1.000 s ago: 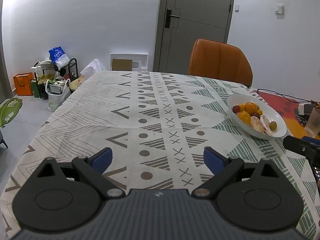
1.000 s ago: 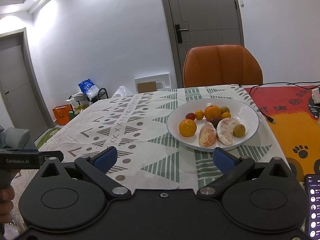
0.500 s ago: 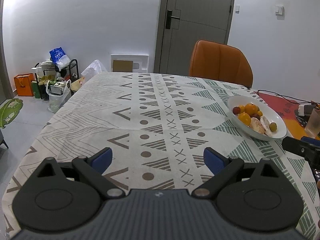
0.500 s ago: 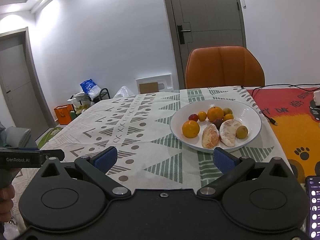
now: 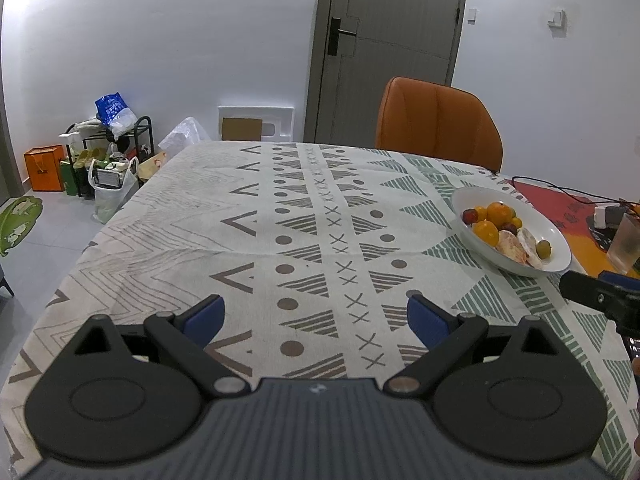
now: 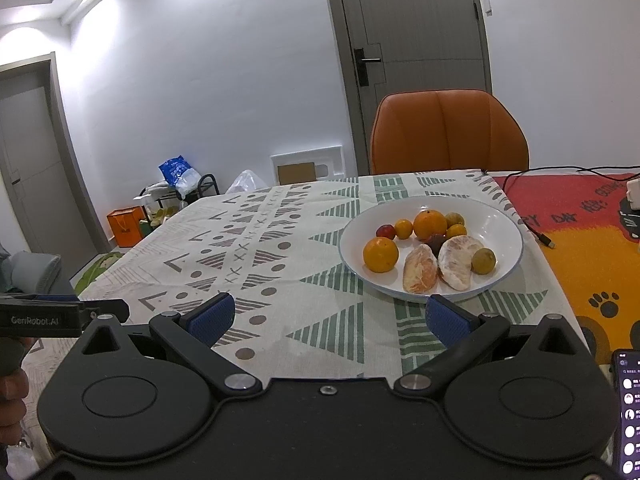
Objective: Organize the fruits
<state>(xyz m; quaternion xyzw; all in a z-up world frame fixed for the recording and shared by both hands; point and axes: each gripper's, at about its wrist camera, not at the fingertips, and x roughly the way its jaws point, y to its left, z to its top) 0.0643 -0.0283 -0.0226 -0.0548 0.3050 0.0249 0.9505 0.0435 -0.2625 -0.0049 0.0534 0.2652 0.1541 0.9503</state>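
Observation:
A white bowl [image 6: 504, 216] on the patterned tablecloth holds several fruits: oranges [image 6: 380, 254], two peeled citrus pieces [image 6: 456, 257], a red plum [image 6: 385, 231] and a green lime [image 6: 483, 261]. My right gripper [image 6: 327, 317] is open and empty, just in front of the bowl's near rim. My left gripper [image 5: 316, 316] is open and empty over bare cloth; the bowl [image 5: 556, 240] lies far to its right.
An orange chair [image 6: 448, 132] stands behind the table. A red-orange mat [image 6: 580, 240] with a black cable [image 6: 536, 232] lies right of the bowl. A phone [image 6: 628, 408] is at the near right. A glass [image 5: 626, 242] stands beside the bowl. Bags and a rack [image 5: 108, 148] are on the floor at the left.
Both grippers have drawn back and tilted slightly, so the bowl sits a little farther off in each view. Both stay open and empty.

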